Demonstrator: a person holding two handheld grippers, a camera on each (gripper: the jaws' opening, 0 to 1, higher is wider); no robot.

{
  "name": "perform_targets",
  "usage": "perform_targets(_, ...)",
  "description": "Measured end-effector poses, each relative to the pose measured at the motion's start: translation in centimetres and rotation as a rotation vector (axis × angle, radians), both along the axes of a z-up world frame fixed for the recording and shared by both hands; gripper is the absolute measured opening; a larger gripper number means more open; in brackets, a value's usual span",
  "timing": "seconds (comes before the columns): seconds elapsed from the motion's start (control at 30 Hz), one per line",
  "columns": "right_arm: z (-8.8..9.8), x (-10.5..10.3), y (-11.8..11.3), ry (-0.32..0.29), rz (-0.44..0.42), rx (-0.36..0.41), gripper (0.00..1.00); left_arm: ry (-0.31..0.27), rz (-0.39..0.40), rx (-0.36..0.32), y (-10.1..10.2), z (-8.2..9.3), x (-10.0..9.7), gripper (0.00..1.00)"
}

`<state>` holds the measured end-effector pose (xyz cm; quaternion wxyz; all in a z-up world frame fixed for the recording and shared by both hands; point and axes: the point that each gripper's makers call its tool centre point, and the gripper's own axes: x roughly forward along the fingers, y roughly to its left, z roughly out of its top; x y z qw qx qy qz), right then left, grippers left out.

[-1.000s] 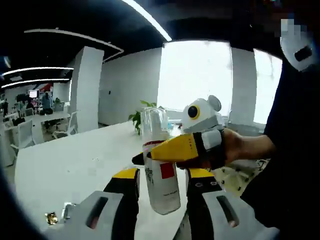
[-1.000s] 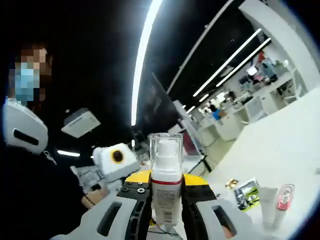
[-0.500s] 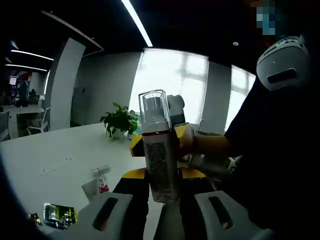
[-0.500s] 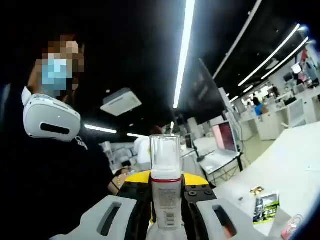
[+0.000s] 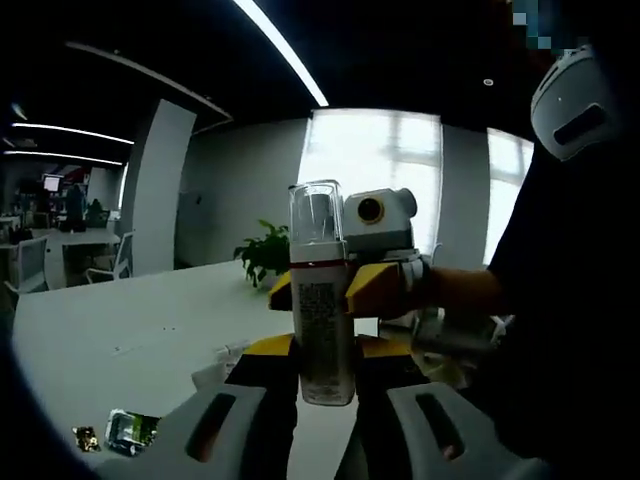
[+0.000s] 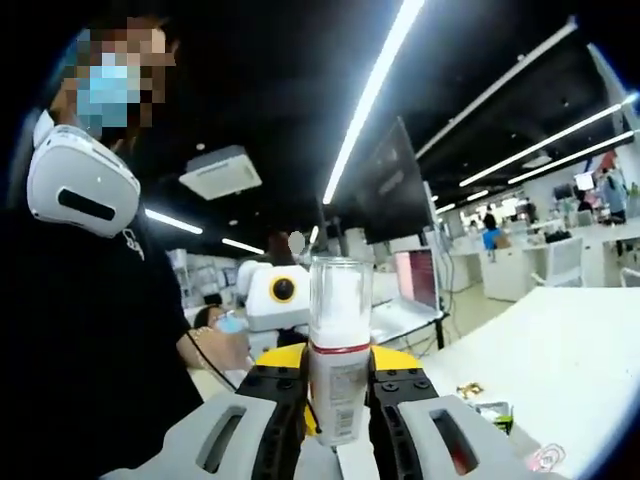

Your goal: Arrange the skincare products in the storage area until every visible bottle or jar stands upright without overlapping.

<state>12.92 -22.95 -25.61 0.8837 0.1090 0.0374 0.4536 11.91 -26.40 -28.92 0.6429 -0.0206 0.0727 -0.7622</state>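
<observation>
Both grippers—left (image 5: 325,365) and right (image 6: 337,400)—remain clamped on the pump bottle (image 5: 322,290), now raised upright above the table (image 5: 120,320)—placement pending.

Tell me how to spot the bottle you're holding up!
Find the long white table under the bright window. Above it, two yellow-and-black grippers meet, left gripper and right gripper, fingers pinching one tall white pump bottle. Only it stands upright, with a clear cap and red band.
</observation>
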Motion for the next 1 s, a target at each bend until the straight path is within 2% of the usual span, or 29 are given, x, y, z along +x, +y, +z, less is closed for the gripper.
perform_targets(0.13, 0.1, -0.4, -0.3, -0.008, 0.010, -0.019, 0.20, 0.006, -0.008, -0.015, 0.1, -0.1, 0.1, 0.18)
perform_targets(0.27, 0.3, -0.6, -0.9, -0.003, 0.001, 0.018, 0.19, 0.023, -0.011, -0.036, 0.1, 0.1, 0.1, 0.18)
perform_targets(0.33, -0.2, -0.3, -1.2, -0.032, -0.030, -0.025, 0.14, 0.008, -0.015, -0.026, 0.0, -0.1, -0.1, 0.18)
perform_targets(0.37, -0.3, -0.7, -1.0, -0.033, -0.004, -0.025, 0.13, 0.000, -0.025, -0.018, 0.0, -0.3, -0.2, 0.18)
perform_targets(0.43, -0.5, -0.6, -1.3, -0.049, -0.005, -0.035, 0.12, 0.000, -0.026, -0.012, 0.0, -0.5, -0.4, 0.18)
perform_targets(0.53, -0.8, -0.6, -1.3, -0.101, 0.001, -0.049, 0.11, -0.012, -0.022, 0.004, -0.1, -0.9, -0.6, 0.18)
perform_targets(0.67, -1.3, -0.7, -1.1, -0.109, 0.000, -0.064, 0.11, -0.023, -0.009, 0.032, -0.3, -1.5, -0.7, 0.18)
perform_targets(1.0, -2.8, -0.8, -1.2, -0.094, 0.004, -0.049, 0.11, 0.018, 0.017, 0.061, -0.4, -2.8, -1.0, 0.21)
